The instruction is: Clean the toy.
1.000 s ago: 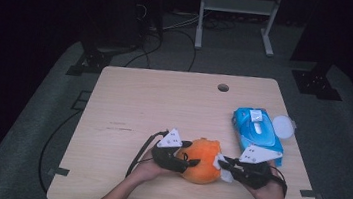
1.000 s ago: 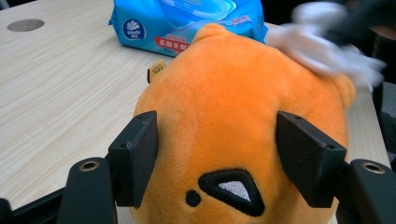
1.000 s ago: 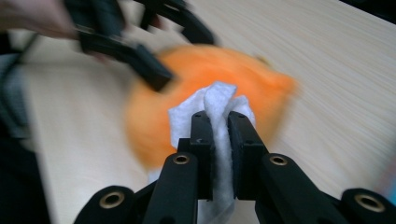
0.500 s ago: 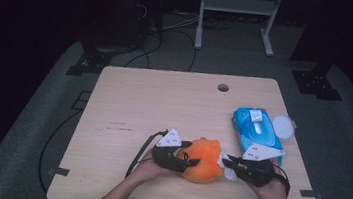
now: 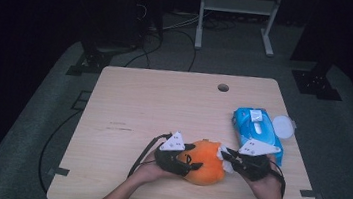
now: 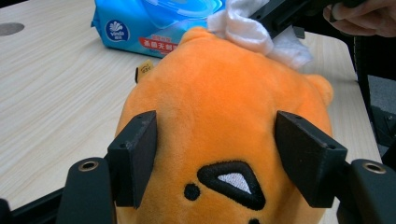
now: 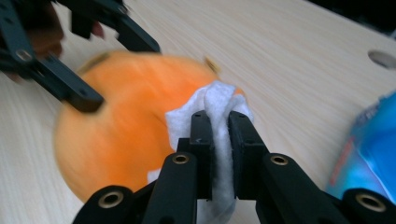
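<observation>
An orange plush toy with a black stitched face lies near the table's front edge. My left gripper is shut on it, its pads pressing into the plush from both sides. My right gripper is shut on a crumpled white wipe. The wipe rests against the far top of the plush. In the right gripper view my own jaws pinch the wipe tightly, and the left gripper shows at the upper left, on the toy.
A blue pack of wet wipes lies just behind my right hand, with a round white lid beside it near the right table edge. The wooden table has a cable hole at the back. A white stand is on the floor beyond.
</observation>
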### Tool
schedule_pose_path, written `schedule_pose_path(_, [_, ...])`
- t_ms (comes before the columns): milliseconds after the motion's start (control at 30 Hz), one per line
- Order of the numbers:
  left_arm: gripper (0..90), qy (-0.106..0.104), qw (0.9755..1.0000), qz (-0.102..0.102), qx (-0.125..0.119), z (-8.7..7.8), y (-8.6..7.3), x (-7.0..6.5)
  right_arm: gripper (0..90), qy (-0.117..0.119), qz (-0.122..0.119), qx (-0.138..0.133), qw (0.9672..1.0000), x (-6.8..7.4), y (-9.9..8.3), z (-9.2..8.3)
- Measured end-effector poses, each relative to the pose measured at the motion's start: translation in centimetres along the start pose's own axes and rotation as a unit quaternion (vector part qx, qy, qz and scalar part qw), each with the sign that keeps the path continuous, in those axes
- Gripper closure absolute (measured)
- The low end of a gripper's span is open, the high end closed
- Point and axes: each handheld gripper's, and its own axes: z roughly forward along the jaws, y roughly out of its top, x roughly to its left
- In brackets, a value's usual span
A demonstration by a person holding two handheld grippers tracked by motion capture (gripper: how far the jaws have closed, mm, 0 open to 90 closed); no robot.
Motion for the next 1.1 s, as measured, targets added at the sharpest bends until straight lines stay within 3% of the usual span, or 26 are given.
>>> schedule_pose_path(133, [30.8, 0.002, 1.0, -0.007, -0.001, -0.3, -0.1, 0.3, 80.5, 0.015, 0.005, 0.021, 0.9996, -0.6, -0.9, -0.3])
schedule_pose_path(200, [30.6, 0.004, 0.9999, -0.013, -0.003, -0.3, -0.2, 0.3, 80.6, 0.049, 0.005, 0.012, 0.9987, 0.0, -1.0, -0.9])
schedule_pose_path(233, [30.6, 0.004, 0.9999, -0.013, -0.003, -0.3, -0.2, 0.3, 80.6, 0.049, 0.005, 0.012, 0.9987, 0.0, -1.0, -0.9])
schedule_pose_path(267, [30.8, 0.003, 0.9999, -0.014, -0.002, -0.1, -0.2, 0.2, 80.5, 0.08, -0.001, -0.006, 0.9968, 0.9, -0.4, -1.1])
schedule_pose_path(367, [30.9, 0.004, 1.0, -0.005, 0.0, 0.2, 0.0, -0.1, 80.4, 0.081, -0.016, -0.008, 0.9965, 1.8, 0.3, -0.7])
schedule_pose_path(433, [31.0, 0.009, 0.9999, -0.002, 0.005, 0.2, 0.1, -0.2, 80.5, 0.063, -0.028, -0.004, 0.9976, 2.3, 0.8, -0.1])
schedule_pose_path(567, [31.1, 0.009, 0.9999, -0.008, 0.0, 0.1, 0.0, 0.0, 80.3, 0.047, -0.006, -0.011, 0.9988, 1.2, 0.7, 0.2])
schedule_pose_path(600, [31.0, 0.014, 0.9999, -0.003, 0.003, 0.1, 0.1, 0.0, 80.4, 0.031, -0.006, -0.003, 0.9995, 0.6, 0.4, 0.0])
schedule_pose_path(667, [30.9, 0.018, 0.9998, -0.005, 0.004, 0.1, 0.2, 0.0, 80.4, 0.033, -0.005, -0.002, 0.9995, 0.5, 0.3, -0.1])
schedule_pose_path(767, [30.9, 0.019, 0.9996, -0.023, 0.003, 0.1, 0.1, 0.4, 80.6, 0.063, -0.016, 0.005, 0.9979, 1.0, -0.2, -0.8])
schedule_pose_path(867, [31.0, 0.018, 0.9997, -0.019, 0.002, 0.3, 0.2, 0.2, 80.6, 0.077, -0.027, 0.0, 0.9966, 2.1, 0.2, -0.8])
schedule_pose_path(967, [31.1, 0.02, 0.9997, -0.012, 0.003, 0.4, 0.2, -0.2, 80.5, 0.066, -0.033, -0.001, 0.9973, 2.4, 0.6, -0.3])
schedule_pose_path(1000, [31.2, 0.022, 0.9997, 0.001, 0.005, 0.5, 0.3, -0.6, 80.5, 0.051, -0.025, -0.007, 0.9983, 2.2, 1.0, 0.2])
schedule_pose_path(1100, [31.2, 0.022, 0.9997, 0.009, 0.007, 0.5, 0.5, -0.9, 80.5, 0.04, -0.016, -0.008, 0.999, 1.8, 1.1, 0.3])
